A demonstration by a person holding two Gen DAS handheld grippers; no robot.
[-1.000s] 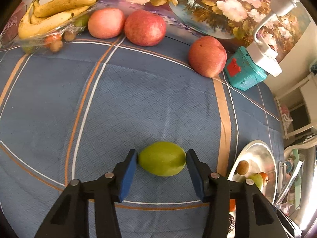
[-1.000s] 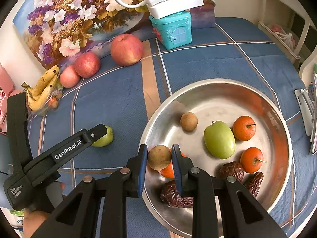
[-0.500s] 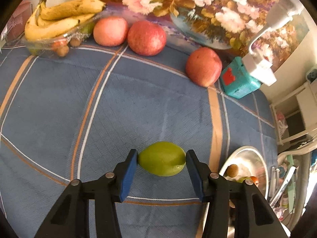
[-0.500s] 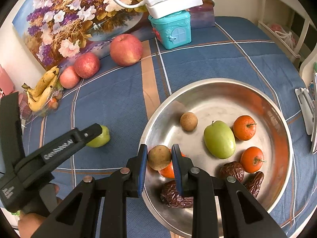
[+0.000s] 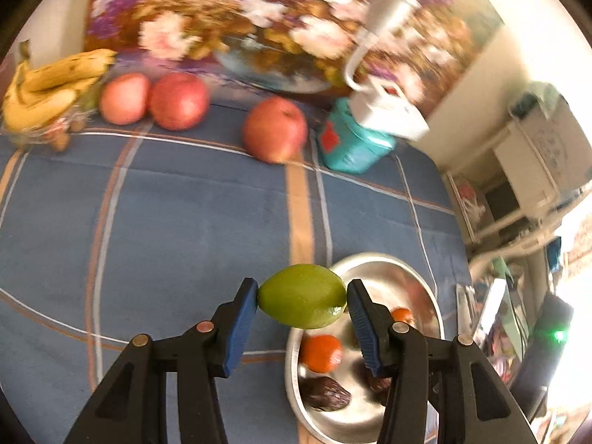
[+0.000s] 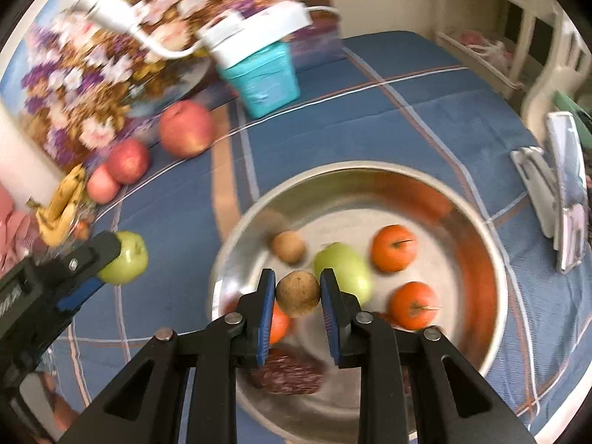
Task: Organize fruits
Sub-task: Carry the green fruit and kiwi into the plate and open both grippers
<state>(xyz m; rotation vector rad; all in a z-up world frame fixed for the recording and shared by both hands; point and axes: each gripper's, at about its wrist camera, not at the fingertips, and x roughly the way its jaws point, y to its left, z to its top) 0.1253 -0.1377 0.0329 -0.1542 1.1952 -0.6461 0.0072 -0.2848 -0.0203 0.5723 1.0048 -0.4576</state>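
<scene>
My left gripper [image 5: 302, 296] is shut on a green fruit [image 5: 302, 296], held in the air just left of the steel bowl's [image 5: 425, 277] rim. From the right wrist view the same green fruit [image 6: 125, 257] shows at the left, clamped by the left gripper [image 6: 111, 259]. Over the steel bowl [image 6: 477, 229], my right gripper [image 6: 298, 292] is shut on a small brown round fruit [image 6: 298, 294]. Inside the bowl lie a green fruit [image 6: 344, 262], another brown fruit [image 6: 288, 246], oranges [image 6: 394, 248] and dark dates [image 6: 288, 372].
Three red apples [image 5: 275, 129] and a banana bunch [image 5: 48, 88] lie along the far edge of the blue cloth, before a flower painting. A teal box [image 5: 351, 148] with a white device on top stands at the back right. White chairs stand beyond the table's right edge.
The left gripper rose off the cloth with the green fruit and swung right toward the bowl. The right gripper carried the brown fruit further over the bowl's middle.
</scene>
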